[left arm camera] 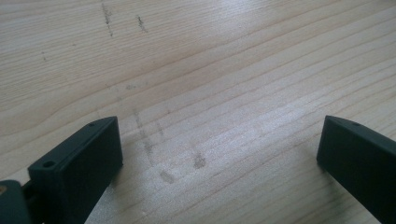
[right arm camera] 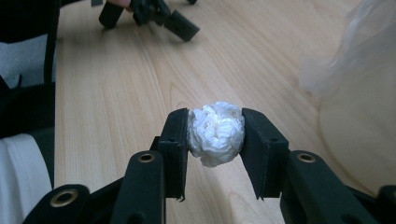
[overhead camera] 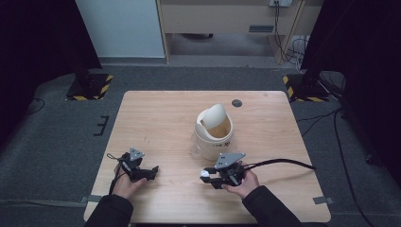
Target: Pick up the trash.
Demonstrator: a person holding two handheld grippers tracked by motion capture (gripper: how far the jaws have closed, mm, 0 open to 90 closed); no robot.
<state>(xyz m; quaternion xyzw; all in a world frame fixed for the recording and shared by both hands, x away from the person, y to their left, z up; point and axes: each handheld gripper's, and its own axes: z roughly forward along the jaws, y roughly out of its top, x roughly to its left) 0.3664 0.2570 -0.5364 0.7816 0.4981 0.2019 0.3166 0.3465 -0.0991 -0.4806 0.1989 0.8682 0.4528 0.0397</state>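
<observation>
**Op:** Right, status. I have the right gripper closed on a crumpled white paper ball, both jaws pressed against its sides, gripped about mid-height. It sits low over the near part of the table, just in front of the white bin.

**Eng:** Left side?

**Op:** Left gripper has its jaws spread wide, nothing between them, bare wood under it. It's parked near the front left, well apart from the bin.

**Eng:** Bin lid?

**Op:** Swing flap is tilted, with a gap showing into the brown inside. My guess is the ball goes in there.

**Eng:** Then lift before you go forward, clear the rim, and centre over the gap before opening. Paper's light; it may stick to a jaw.

**Op:** Agreed. I'd open wide and keep the left out of the way.
</observation>
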